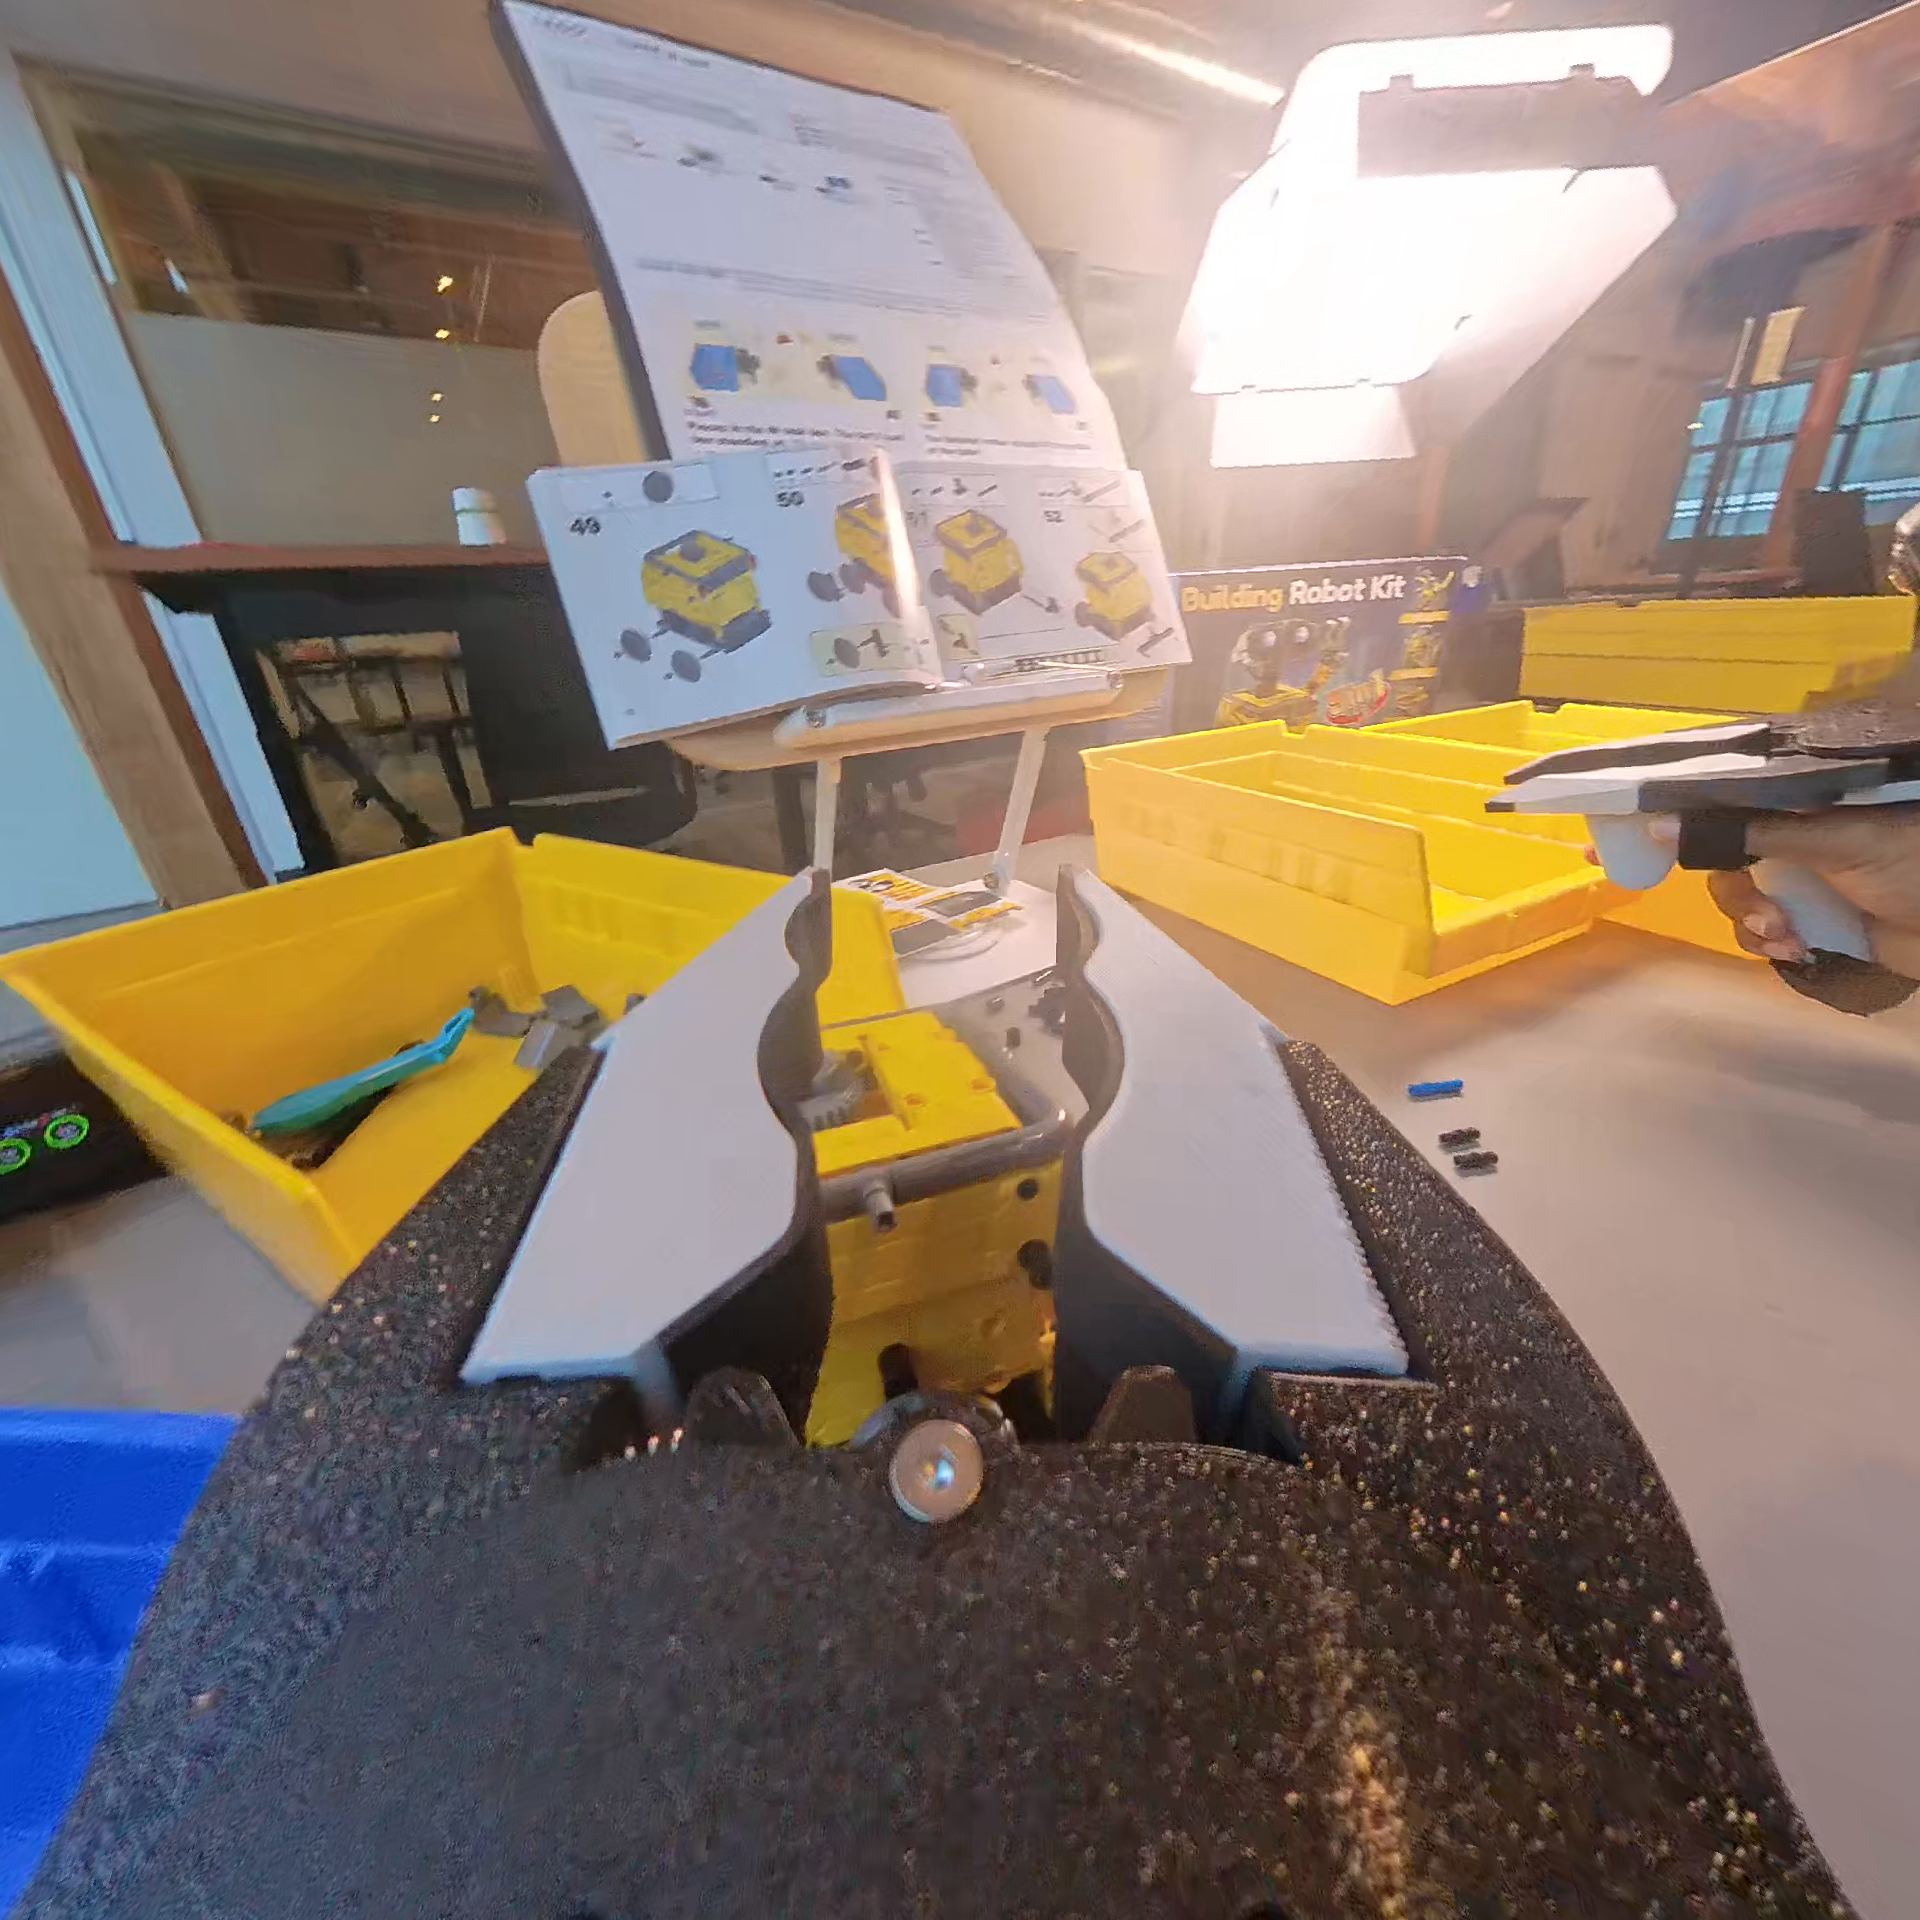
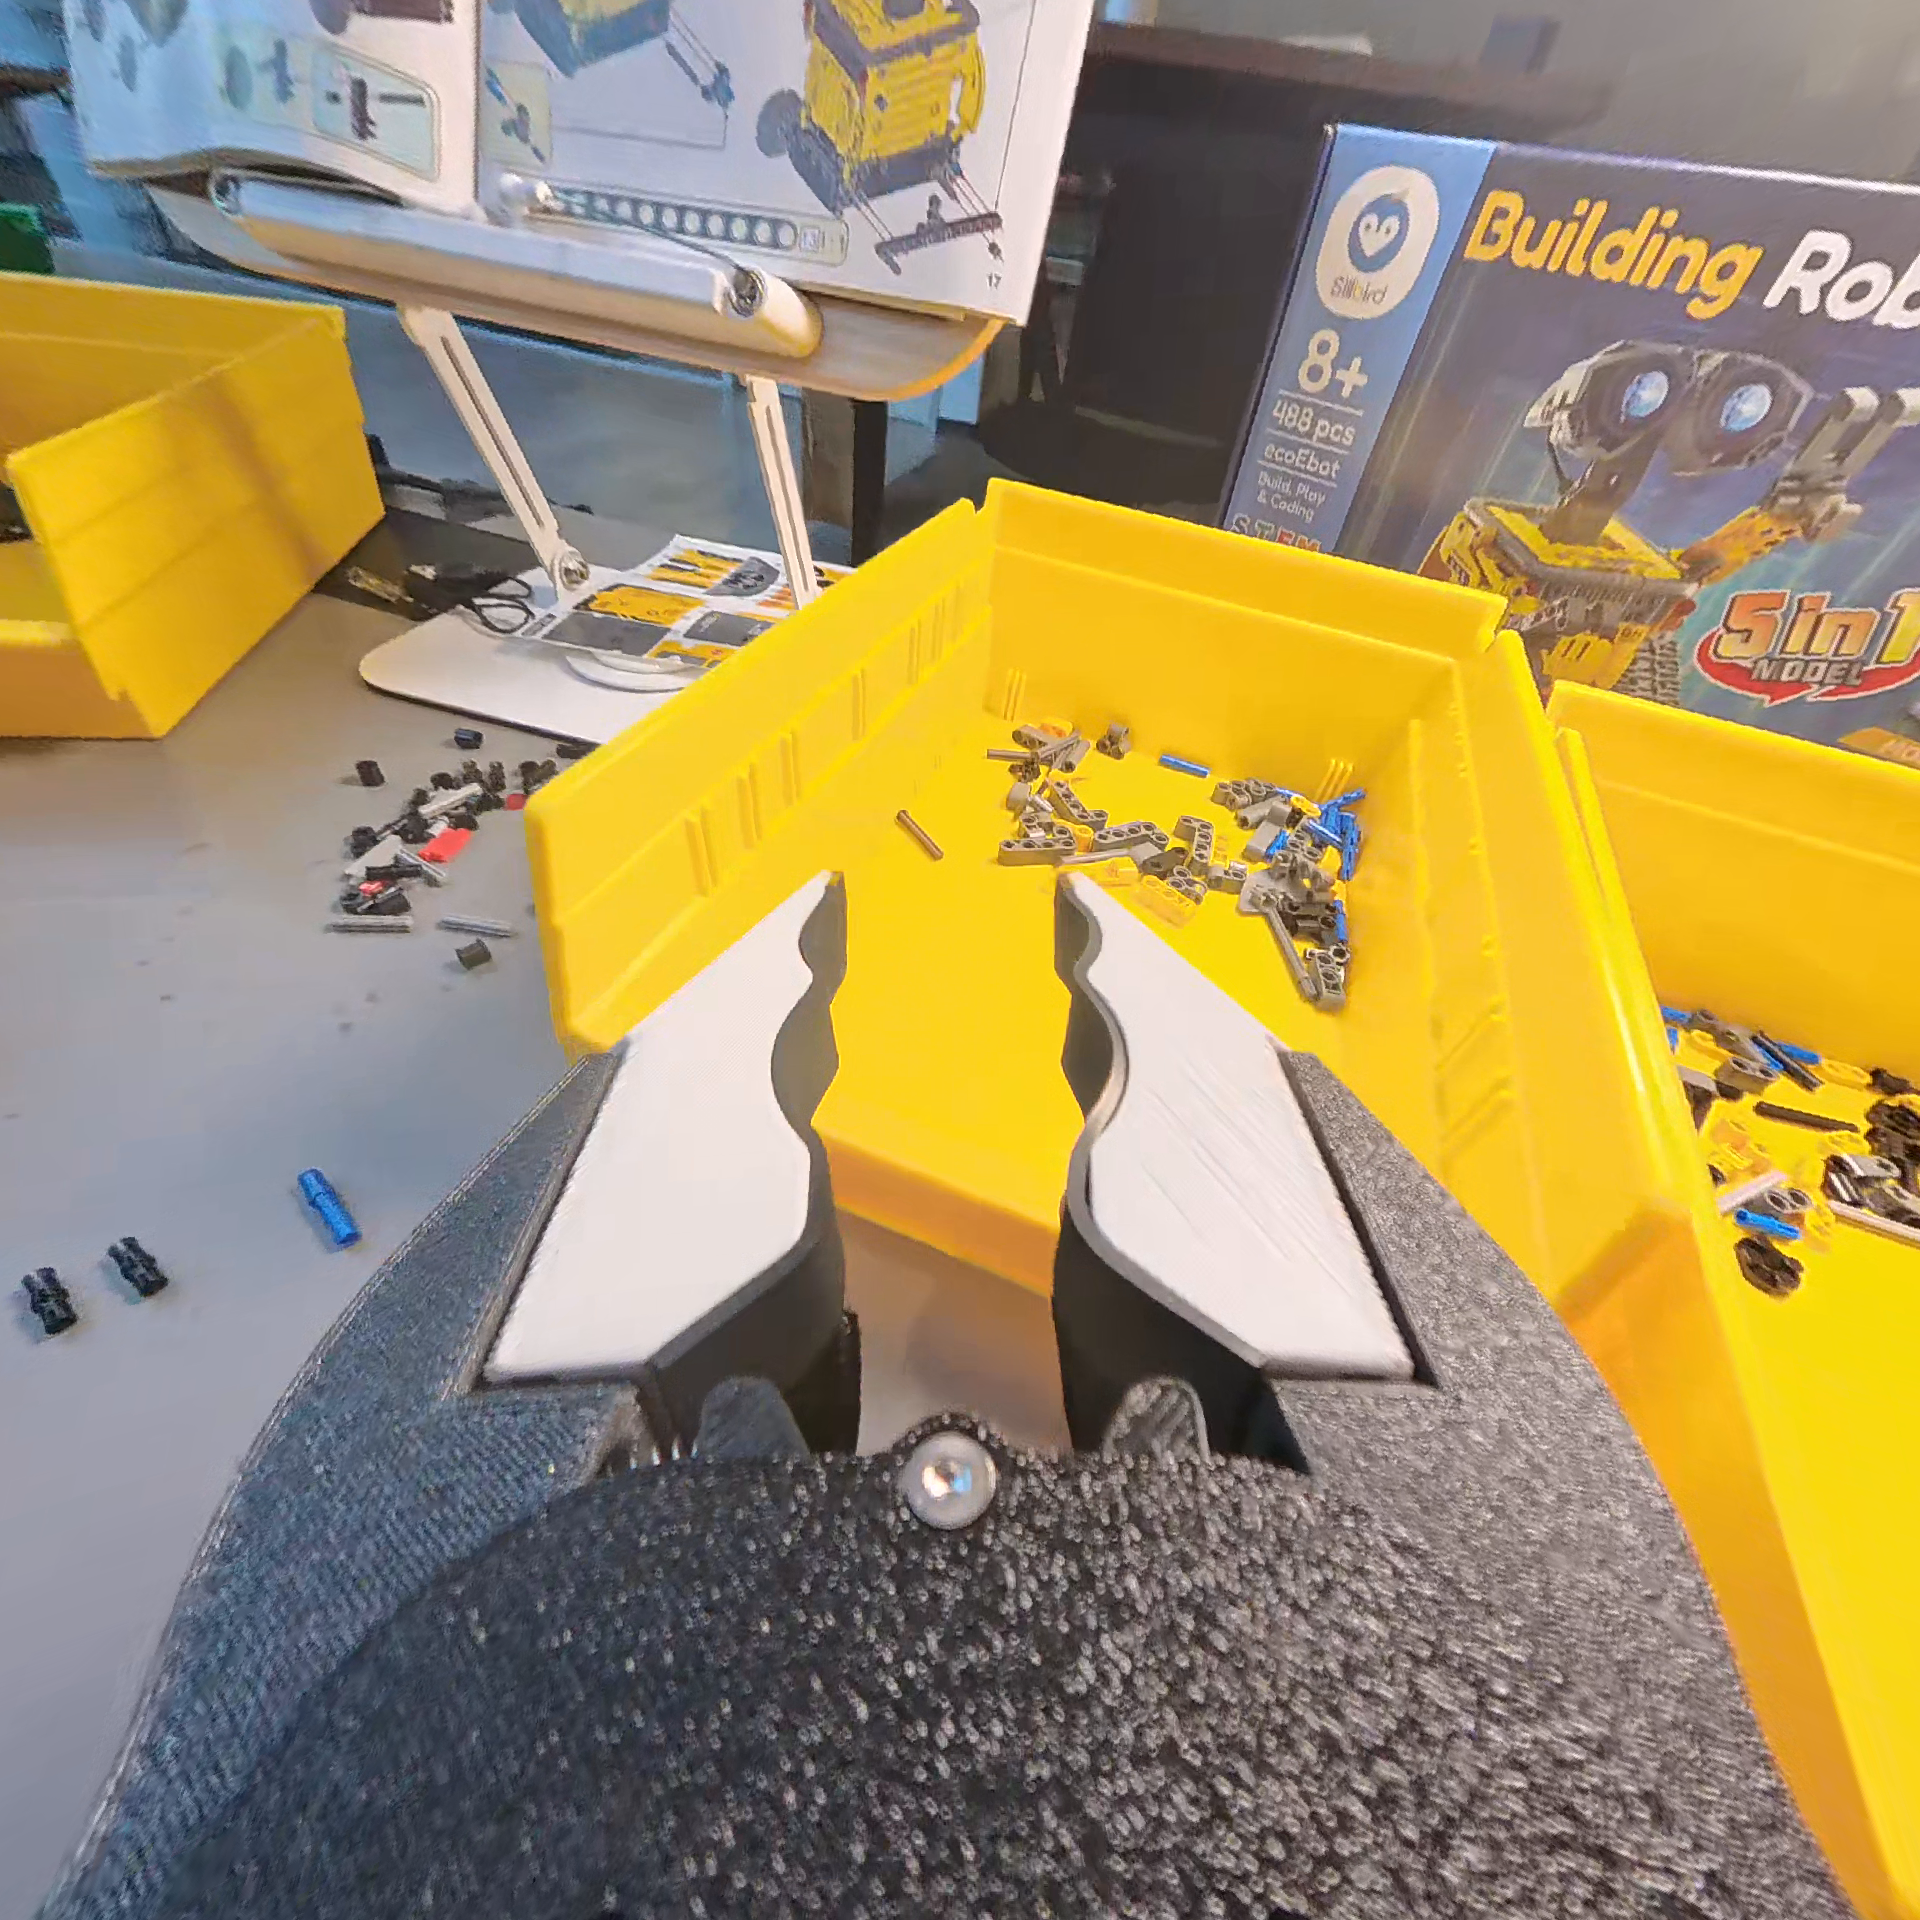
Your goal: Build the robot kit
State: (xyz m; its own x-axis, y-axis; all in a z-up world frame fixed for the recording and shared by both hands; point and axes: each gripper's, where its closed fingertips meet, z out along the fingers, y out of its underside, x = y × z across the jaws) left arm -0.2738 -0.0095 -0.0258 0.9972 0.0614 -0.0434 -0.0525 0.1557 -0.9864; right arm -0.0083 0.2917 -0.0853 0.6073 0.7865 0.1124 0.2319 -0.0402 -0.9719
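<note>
Yellow brick model (image 1: 925,1174) sits clamped between the two fingers of the left gripper (image 1: 940,894), deep in the gap and close to the gripper body; the pale fingers press its sides and a grey axle stub pokes from its near face. Left of this gripper stands a yellow bin (image 1: 260,966) with a teal tool (image 1: 364,1081) and some grey pieces in it. A blue bin (image 1: 73,1558) shows at the near left corner. Beyond the fingertips a book stand (image 1: 914,727) carries an open instruction booklet (image 1: 831,582), with a larger printed sheet (image 1: 800,239) propped behind it. To the right, on the grey table (image 1: 1558,1247), lie a small blue pin (image 1: 1436,1088) and two black pins (image 1: 1465,1149).

Farther right the right gripper (image 1: 1507,790) hangs above the table, gripped by a person's hand (image 1: 1829,883). In its own view the right gripper (image 2: 945,894) holds nothing: its jaws stand apart with a moderate gap, the tips over the near end of a yellow parts bin (image 2: 727,790). Grey, black and blue pieces (image 2: 1195,842) are heaped toward that bin's far right corner, well apart from the fingertips, and a single brown rod (image 2: 920,834) lies just beyond the left fingertip. Another yellow bin (image 2: 1766,831) with more pieces adjoins it on the right. A kit box (image 2: 1558,416) stands behind both bins. Loose black, grey and red parts (image 2: 426,831) are scattered on the table to the left.
</note>
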